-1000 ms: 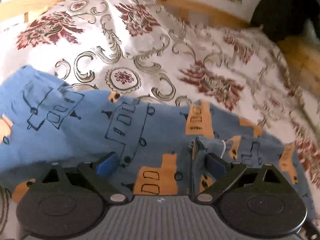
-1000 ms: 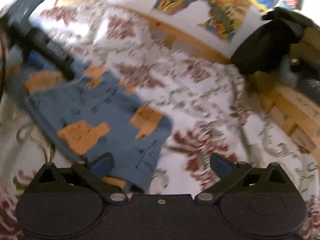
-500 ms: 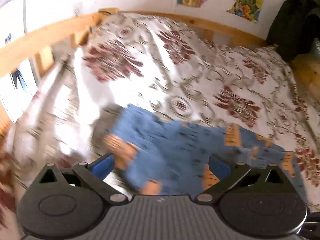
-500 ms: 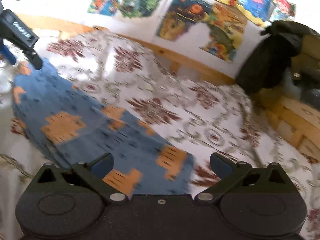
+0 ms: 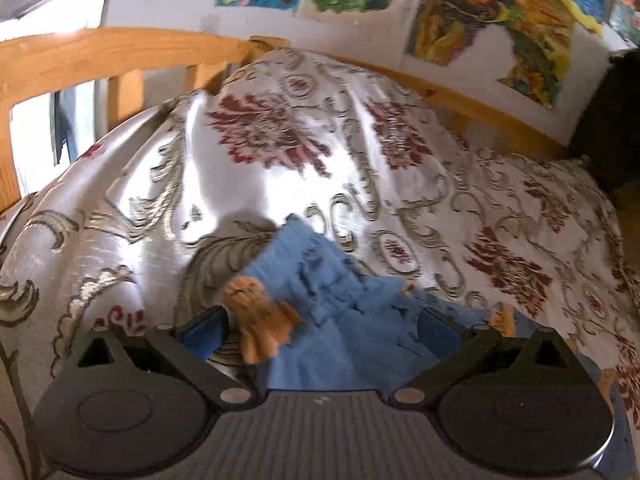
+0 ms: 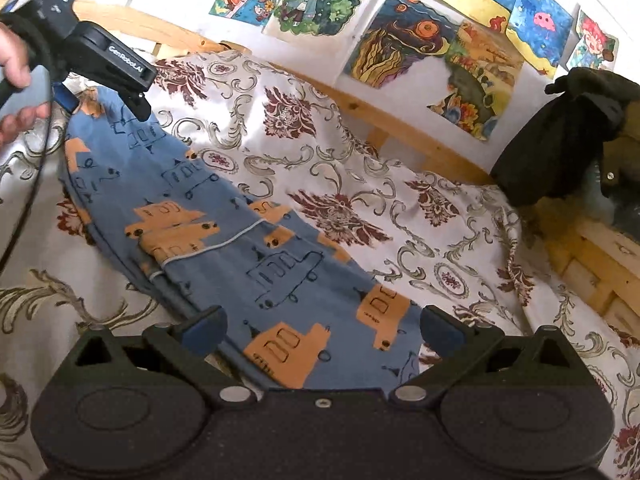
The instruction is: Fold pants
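My left fingers (image 5: 202, 330) and right fingers (image 6: 204, 328) are wide apart above the blue truck-printed cotton pants (image 6: 224, 236) on the bed's floral cover (image 6: 400, 184).

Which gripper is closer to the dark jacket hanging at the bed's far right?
Right. The right gripper sits over the pants end nearer the jacket; the left gripper is at the opposite end.

Matt blue cloth pants (image 6: 224, 240) lie between the right hand-held gripper (image 6: 322, 330) fingers, black matt plastic. Ahead, the bedspread (image 6: 400, 208) is glossy satin; beyond, a bare wood rail (image 6: 384, 120) and paper pictures (image 6: 432, 56).
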Tool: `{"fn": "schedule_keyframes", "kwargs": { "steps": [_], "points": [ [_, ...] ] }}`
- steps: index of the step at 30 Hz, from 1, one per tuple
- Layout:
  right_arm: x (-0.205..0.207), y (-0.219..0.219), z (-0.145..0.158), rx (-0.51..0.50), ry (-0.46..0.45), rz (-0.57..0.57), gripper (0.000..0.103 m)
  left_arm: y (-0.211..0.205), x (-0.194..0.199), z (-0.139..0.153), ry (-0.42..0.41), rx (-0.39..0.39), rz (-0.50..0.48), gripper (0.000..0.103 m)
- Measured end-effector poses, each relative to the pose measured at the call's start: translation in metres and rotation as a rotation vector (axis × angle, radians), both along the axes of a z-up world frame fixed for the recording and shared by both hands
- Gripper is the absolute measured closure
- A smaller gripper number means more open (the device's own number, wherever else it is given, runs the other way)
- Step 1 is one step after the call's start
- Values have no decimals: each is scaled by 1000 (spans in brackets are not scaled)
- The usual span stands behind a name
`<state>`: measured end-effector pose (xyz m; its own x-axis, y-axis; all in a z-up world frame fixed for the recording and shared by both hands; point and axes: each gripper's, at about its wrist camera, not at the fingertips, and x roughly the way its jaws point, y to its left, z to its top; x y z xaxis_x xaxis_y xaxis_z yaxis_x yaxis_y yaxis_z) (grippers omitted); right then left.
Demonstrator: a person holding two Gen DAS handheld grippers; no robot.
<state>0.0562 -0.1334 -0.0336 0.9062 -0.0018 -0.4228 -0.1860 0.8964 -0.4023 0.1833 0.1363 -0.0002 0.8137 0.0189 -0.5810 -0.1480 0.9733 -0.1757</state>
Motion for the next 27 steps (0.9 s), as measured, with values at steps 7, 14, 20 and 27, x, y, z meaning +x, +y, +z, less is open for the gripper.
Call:
{"fn": "schedule_keyframes", "kwargs": {
  "steps": [7,14,20,27],
  "points": [
    [34,9,-5,-98,56,98,1,2,-1,3,16,119,150,1],
    [50,24,-16,-146,82,90,1,-15,-14,12,-83,138,53,6],
    [47,26,-18,-178,86,120,1,-58,-19,13,-137,367,-102,3],
    [49,26,-20,-171,82,122,1,-36,-8,11,-87,229,-41,2]
  ]
}}
